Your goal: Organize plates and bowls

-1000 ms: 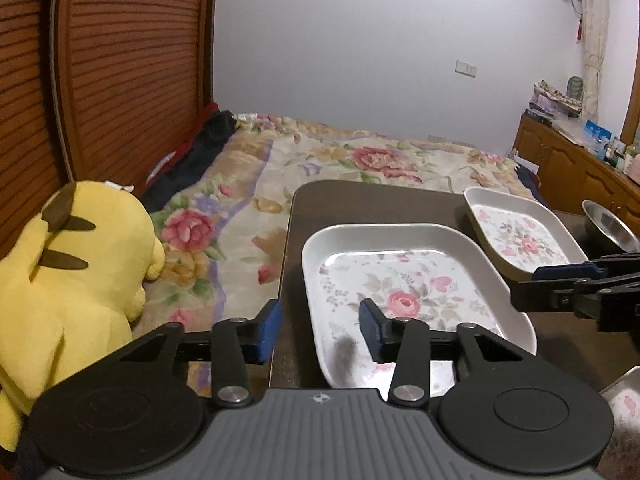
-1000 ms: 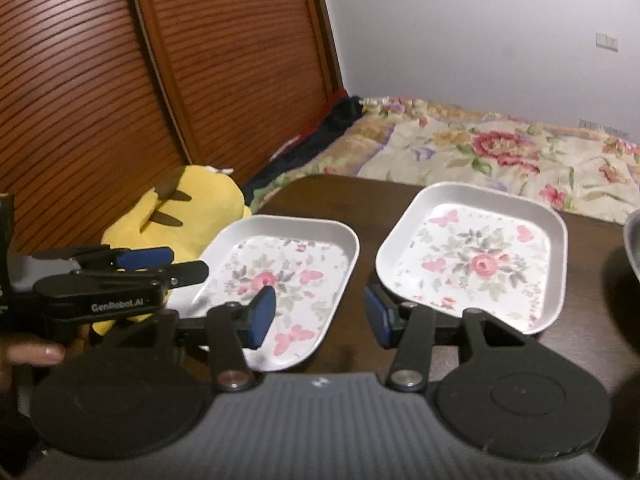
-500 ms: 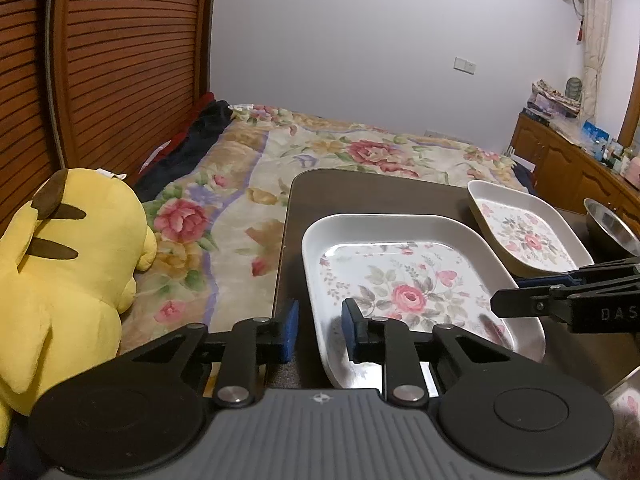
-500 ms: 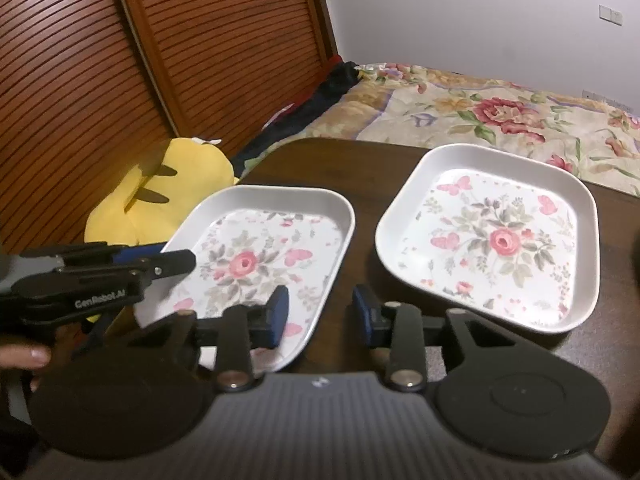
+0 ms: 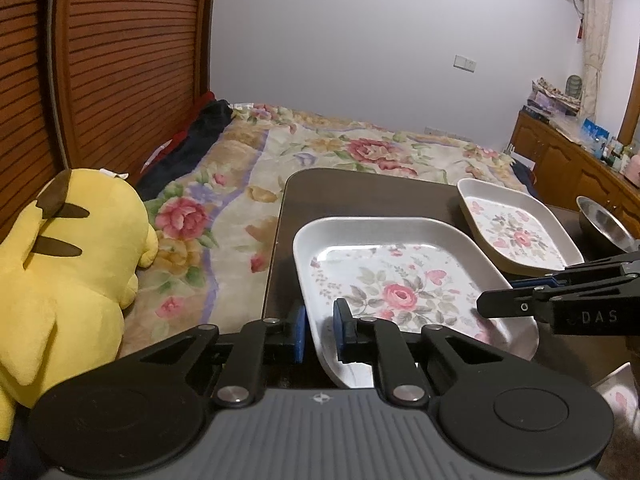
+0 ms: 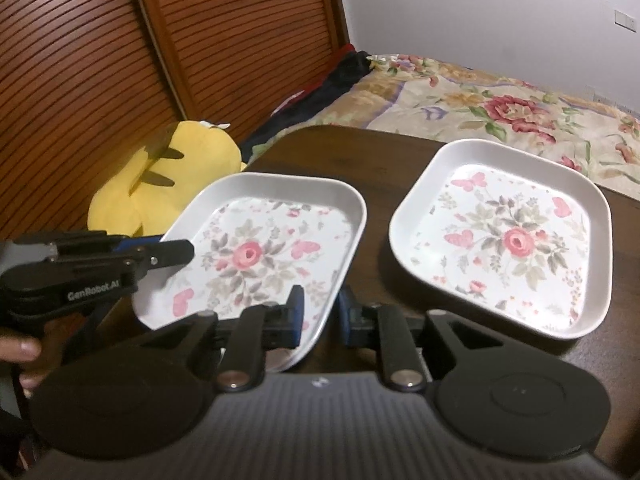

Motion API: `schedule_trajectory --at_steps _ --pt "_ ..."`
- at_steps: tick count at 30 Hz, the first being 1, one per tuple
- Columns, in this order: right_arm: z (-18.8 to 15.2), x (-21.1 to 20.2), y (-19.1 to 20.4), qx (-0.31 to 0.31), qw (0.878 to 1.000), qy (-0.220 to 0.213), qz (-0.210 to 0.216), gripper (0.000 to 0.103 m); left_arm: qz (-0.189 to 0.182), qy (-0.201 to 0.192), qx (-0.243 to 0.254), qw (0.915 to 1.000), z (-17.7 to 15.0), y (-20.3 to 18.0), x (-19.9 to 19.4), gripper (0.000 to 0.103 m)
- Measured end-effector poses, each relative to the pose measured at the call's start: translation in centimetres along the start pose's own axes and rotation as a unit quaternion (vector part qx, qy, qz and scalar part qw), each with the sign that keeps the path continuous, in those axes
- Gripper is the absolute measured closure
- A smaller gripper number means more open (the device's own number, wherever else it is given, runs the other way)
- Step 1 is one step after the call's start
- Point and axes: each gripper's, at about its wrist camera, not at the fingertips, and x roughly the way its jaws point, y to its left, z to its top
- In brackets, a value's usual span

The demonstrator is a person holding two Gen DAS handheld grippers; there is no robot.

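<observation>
Plates with a floral print lay on the dark table [image 5: 360, 196]: the near plate [image 5: 400, 280] directly ahead of both tongs, the far plate [image 6: 508, 236] beyond it, up and to the right of the right gripper [image 6: 320, 312]. The near plate's long axis ran obliquely, from the corner at the tongs away toward the bed [image 5: 320, 152].

The left gripper [image 5: 319, 330] straddled the near plate's left rim, one blue pad outside the wall and one inside; its jaws had just been closing and appeared clamped on that rim. The right gripper did the same on the opposite, right-hand rim, close to the near corner, its jaws likewise just drawn together with the white wall between the pads. In the right wrist view the left gripper entered from the left with its tip over the plate's near left edge, a hand [image 6: 20, 352] visible behind it.

Both tongs therefore stood on the same plate, one per side, neither nearer than the other. The far plate sat to the right and farther away, on the right gripper's side, apart from the near plate with bare table between them. A metal bowl [image 5: 604, 224] stood further right still.

Judged from this arrangement, the coming move was a two-handed lift and a carry rightward, presumably onto the far plate. A yellow plush toy [image 5: 68, 272] lay left of the table.
</observation>
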Motion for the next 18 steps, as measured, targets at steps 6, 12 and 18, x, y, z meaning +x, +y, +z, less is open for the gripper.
schedule_trajectory --at_steps 6,12,18 --pt "0.0 -0.8 -0.2 0.006 1.000 -0.008 0.007 0.084 0.006 -0.010 0.006 0.9999 0.3 -0.4 -1.3 0.087" --pt "-0.1 -1.8 -0.1 0.004 1.000 -0.019 0.010 0.084 0.008 -0.021 0.012 0.9997 0.5 -1.2 -2.7 0.087" --pt "-0.2 -3.3 -0.1 0.004 0.999 -0.034 0.013 0.084 0.005 -0.033 0.021 0.9992 0.6 -2.2 -4.3 0.087"
